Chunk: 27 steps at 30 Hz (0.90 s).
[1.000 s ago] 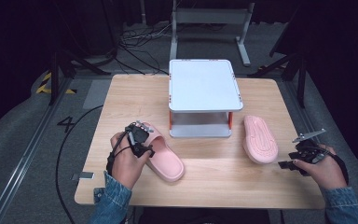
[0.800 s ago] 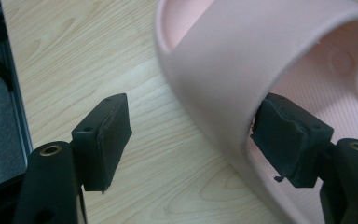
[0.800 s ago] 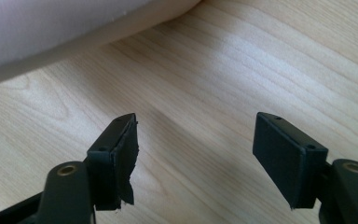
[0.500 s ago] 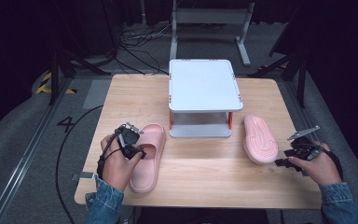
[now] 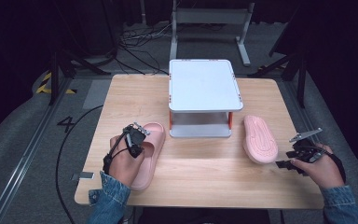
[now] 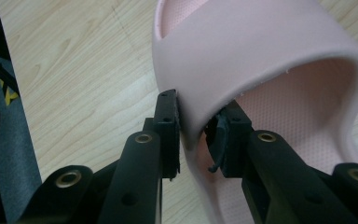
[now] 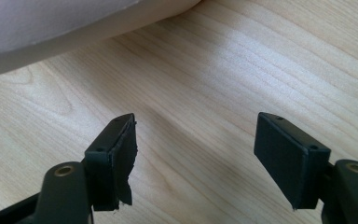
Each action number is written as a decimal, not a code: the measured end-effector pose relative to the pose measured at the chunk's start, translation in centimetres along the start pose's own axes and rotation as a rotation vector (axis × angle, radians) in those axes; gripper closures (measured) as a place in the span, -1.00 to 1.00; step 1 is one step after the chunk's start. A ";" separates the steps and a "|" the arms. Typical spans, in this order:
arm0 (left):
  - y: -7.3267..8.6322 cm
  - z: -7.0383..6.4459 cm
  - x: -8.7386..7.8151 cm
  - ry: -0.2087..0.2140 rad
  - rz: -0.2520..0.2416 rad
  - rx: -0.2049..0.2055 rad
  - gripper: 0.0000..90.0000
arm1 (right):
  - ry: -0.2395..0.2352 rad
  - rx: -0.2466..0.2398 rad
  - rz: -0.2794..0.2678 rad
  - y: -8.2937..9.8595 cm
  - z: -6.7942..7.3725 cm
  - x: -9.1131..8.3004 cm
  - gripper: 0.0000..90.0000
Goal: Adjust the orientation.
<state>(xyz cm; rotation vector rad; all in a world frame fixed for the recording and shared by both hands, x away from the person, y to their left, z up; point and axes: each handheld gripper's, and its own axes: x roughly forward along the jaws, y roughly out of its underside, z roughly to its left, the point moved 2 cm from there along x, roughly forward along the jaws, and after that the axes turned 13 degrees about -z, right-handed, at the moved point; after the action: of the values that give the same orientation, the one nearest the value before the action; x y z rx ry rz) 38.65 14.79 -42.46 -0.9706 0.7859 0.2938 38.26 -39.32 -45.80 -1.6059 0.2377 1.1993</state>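
- here, the tabletop (image 5: 205, 158) carries a white two-level rack (image 5: 204, 84) at its middle back, with one pink slipper on each side of it; the likely work is putting the slippers onto or under that rack, so keep the path to its front opening free.
- the left slipper (image 5: 148, 151) lies sole down in front of the rack's left corner, toe end toward the rack; move it low and level so the long sole does not swing.
- the right slipper (image 5: 259, 138) rests upside down just right of the rack, apart from it; it probably needs turning over before it is stowed.
- the left tool (image 6: 193, 135) is clamped on the side of the left slipper's strap, one jaw outside and one inside; the foam bends, so hold firmly and lift slowly.
- the right tool (image 7: 205, 154) hangs with jaws wide apart over bare wood just beside the right slipper's edge; approach that edge squarely before closing.
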 end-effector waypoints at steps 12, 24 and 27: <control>-3.6 -1.4 -1.3 0.026 -0.110 0.017 0.76 | 0.011 0.016 -0.004 0.9 0.1 -0.8 -0.32; -7.8 -3.7 0.9 0.084 -0.153 0.050 0.74 | 0.040 0.050 -0.001 2.6 -0.2 -1.8 -0.32; -8.4 -4.1 1.6 0.087 -0.154 0.046 0.74 | 0.043 0.055 -0.002 2.9 -0.3 -2.0 -0.32</control>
<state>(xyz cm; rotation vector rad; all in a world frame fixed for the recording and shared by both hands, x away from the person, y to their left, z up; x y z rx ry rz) 42.44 6.58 -39.66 -0.9996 0.7884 0.0999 35.60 -41.54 -46.06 -1.5851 0.2944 1.1479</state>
